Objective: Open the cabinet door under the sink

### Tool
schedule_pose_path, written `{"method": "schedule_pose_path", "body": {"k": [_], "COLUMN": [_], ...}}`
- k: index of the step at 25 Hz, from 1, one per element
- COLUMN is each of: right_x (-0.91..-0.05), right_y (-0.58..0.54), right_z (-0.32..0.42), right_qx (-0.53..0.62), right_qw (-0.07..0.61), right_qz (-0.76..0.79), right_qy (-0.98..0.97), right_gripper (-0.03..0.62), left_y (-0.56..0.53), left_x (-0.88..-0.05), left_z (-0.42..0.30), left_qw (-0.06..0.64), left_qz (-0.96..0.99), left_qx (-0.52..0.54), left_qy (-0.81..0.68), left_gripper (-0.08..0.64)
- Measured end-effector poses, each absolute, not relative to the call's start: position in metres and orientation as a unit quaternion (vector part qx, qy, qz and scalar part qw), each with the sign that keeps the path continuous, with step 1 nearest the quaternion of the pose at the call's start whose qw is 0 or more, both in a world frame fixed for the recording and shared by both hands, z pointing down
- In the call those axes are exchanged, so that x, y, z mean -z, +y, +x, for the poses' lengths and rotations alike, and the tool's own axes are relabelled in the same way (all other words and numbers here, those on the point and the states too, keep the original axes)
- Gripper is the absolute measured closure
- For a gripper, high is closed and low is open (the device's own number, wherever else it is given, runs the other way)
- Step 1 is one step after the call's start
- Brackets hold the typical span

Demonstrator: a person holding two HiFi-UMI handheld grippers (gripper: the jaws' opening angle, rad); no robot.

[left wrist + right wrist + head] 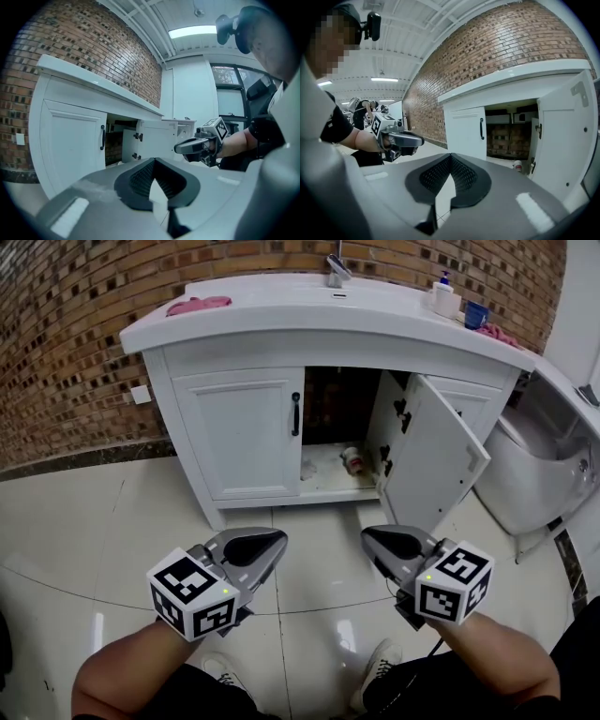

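- Cabinet door (441, 456) under the sink (281, 296) stands swung well out, hinged right of the middle of the cabinet's front edge. The other of the 2 doors, the left door (244, 432), is closed.
- Its long axis is upright, and its free edge points out over the floor toward the right gripper's side.
- Left gripper (278, 540) and right gripper (367, 538) hang well apart from the cabinet, each with jaws pressed together on nothing.
- Opening step looks finished. The next move likely calls only for keeping both grippers clear of the door.

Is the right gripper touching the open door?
Apart. The right gripper view shows floor between the right gripper, shut and empty, and the door beyond.
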State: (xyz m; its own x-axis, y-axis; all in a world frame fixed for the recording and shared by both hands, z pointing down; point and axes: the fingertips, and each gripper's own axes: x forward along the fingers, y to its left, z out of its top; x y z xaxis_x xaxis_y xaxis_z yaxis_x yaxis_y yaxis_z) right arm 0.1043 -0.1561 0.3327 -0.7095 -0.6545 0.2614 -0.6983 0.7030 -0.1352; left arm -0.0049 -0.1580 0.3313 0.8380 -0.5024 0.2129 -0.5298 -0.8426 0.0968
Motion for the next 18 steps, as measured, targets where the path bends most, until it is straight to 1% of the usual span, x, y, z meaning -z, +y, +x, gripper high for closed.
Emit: {"method": "schedule_pose_path", "body": {"k": [7, 18], "right_x": [-0.334, -0.333], "right_y": [-0.157, -0.156], "right_z": [0.092, 0.094], "right_qx": [-0.120, -0.120], "right_qw": [0.098, 0.098], "right_qz": [0.357, 0.361], "right_qy": [-0.921, -0.919], "right_gripper": [0.585, 0.586], "left_y": [-0.159, -0.159], "left_x": [-0.328, -0.325], "left_z": [-0.015, -0.009], "left_qw": [0.078, 0.074], "left_qz": [0.953, 0.955], "left_qx": [-0.083, -0.079], "left_qy": [-0.281, -0.274], "left_gripper": [0.552, 0.552]}}
